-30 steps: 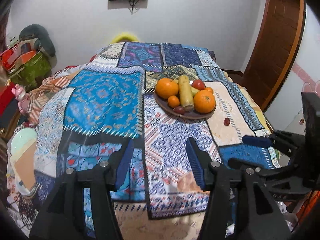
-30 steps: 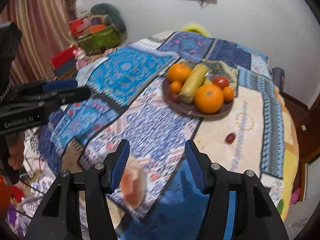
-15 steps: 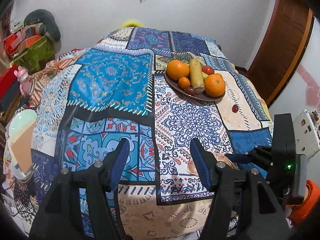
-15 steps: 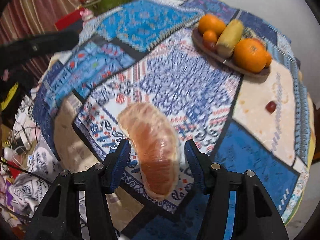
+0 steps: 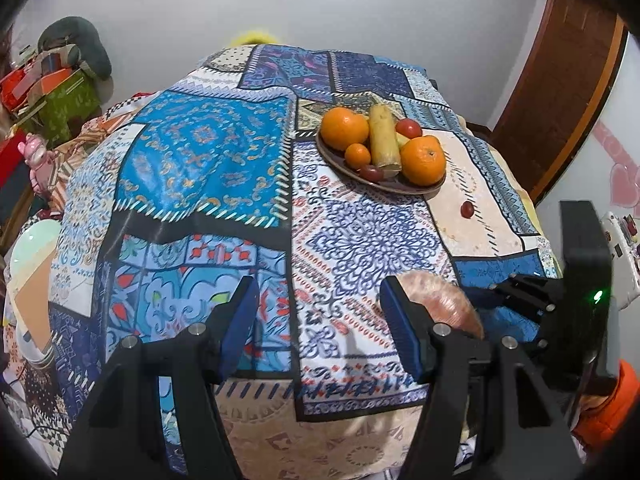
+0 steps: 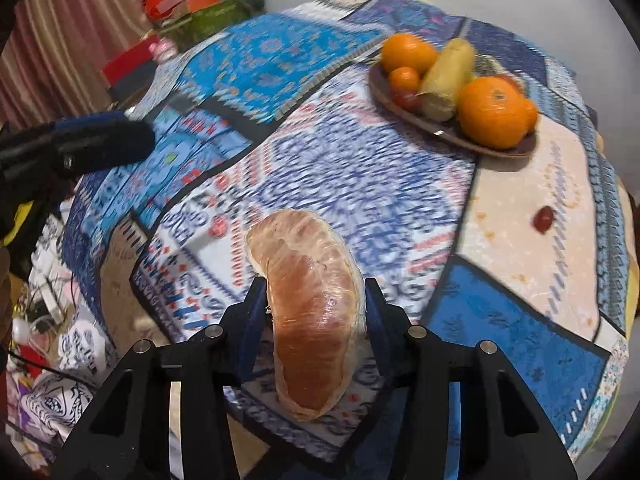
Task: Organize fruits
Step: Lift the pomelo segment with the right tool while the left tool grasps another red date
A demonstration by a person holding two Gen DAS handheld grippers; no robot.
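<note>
Pink pomelo wedge lies between my right gripper's closing jaws, long axis pointing away from me — plate far right, left gripper open, empty, near.

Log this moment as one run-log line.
right claw: closing on pomelo segment | left claw: open, empty | fruit plate: far side | loose grape: on cloth

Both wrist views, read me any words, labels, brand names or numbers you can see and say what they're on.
None can be read.
Tablecloth: patterns only, no lettering.
White box at the right edge: small marks, too small to read.
Black-and-white printed cloth beside the table: too blurred to read.
</note>
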